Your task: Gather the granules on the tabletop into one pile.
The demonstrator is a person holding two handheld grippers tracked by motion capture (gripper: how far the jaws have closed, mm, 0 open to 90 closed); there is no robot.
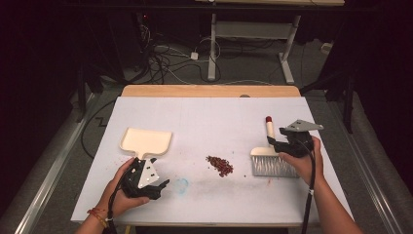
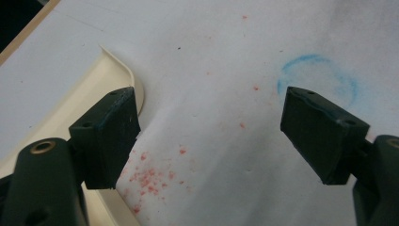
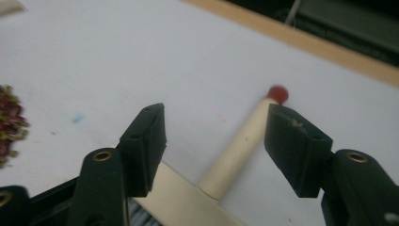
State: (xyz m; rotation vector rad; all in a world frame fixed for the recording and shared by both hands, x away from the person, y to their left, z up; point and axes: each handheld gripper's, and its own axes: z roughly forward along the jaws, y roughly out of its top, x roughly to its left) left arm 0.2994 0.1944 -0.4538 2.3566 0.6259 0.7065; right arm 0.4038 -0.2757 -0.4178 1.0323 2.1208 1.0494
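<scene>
The white tabletop (image 1: 209, 117) carries everything for a sweeping job, and nothing is gripped yet, so the step in hand looks like taking up the tools. The cream dustpan (image 1: 146, 141) lies at the left, its handle pointing toward the near edge, and the left gripper (image 1: 158, 187) sits just near of that handle with its fingers (image 2: 110, 136) spread apart and empty; in the left gripper view the pan's rim lies beside one finger, while a faint blue ring (image 2: 316, 75) and a dusting of red specks mark the sheet ahead. At the right lies the brush (image 1: 270, 161), grey bristles toward the near side and its pale handle with a red tip running away toward the far edge. The right gripper (image 1: 276, 142) hovers over the brush where handle meets head, fingers (image 3: 143, 148) released, with the handle between them but not pressed. In the middle, between the two tools, lies the small heap of red crumbs (image 1: 219, 165), apart from both. The next move, as I judge it, calls for lowering the right fingers squarely astride the handle and closing firmly, and bringing the left fingers onto the dustpan's handle, before any sweeping toward the pan.
</scene>
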